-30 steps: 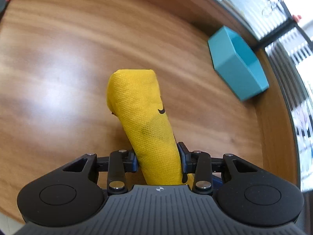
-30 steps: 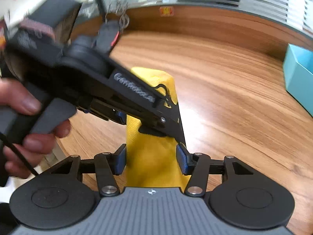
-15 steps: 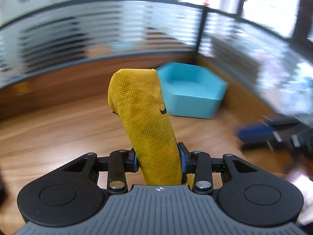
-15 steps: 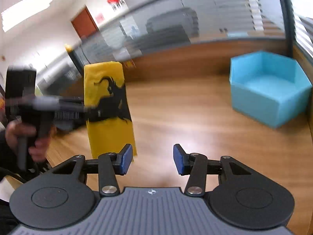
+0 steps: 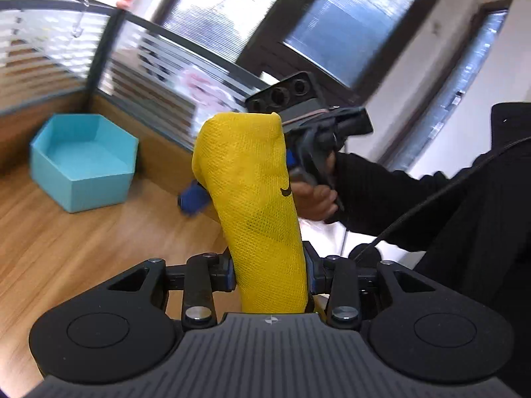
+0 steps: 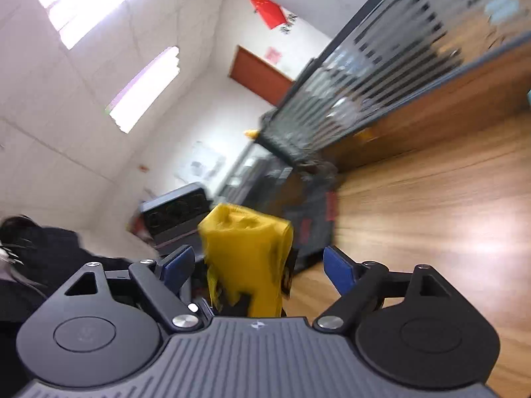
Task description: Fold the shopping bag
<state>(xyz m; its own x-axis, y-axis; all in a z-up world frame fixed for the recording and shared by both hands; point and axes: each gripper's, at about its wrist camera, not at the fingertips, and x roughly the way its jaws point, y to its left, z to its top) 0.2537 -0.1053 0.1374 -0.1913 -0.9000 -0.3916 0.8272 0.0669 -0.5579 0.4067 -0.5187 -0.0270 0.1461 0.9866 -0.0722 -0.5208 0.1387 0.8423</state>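
Observation:
The folded yellow mesh shopping bag [image 5: 252, 192] stands up as a narrow roll, lifted above the wooden table [image 5: 66, 248]. My left gripper [image 5: 269, 272] is shut on its lower end. In the right wrist view the same bag [image 6: 245, 248] sits between the fingers of my right gripper [image 6: 257, 263], whose jaws are opening wide; neither blue pad touches the cloth. From the left wrist view the right gripper faces me from behind the bag, with one of its blue fingertips [image 5: 194, 199] showing beside the roll and a hand [image 5: 312, 199] on its handle.
A turquoise hexagonal box [image 5: 83, 165] stands open on the table by the low wooden wall. A striped glass partition [image 5: 149, 66] runs behind it. A person's dark sleeve [image 5: 381, 192] and a cable fill the right side. Bare table [image 6: 431, 215] stretches to the right.
Both grippers rose off the table and turned toward each other. The right gripper let go of the bag and its jaws spread wide. The left gripper kept its hold.

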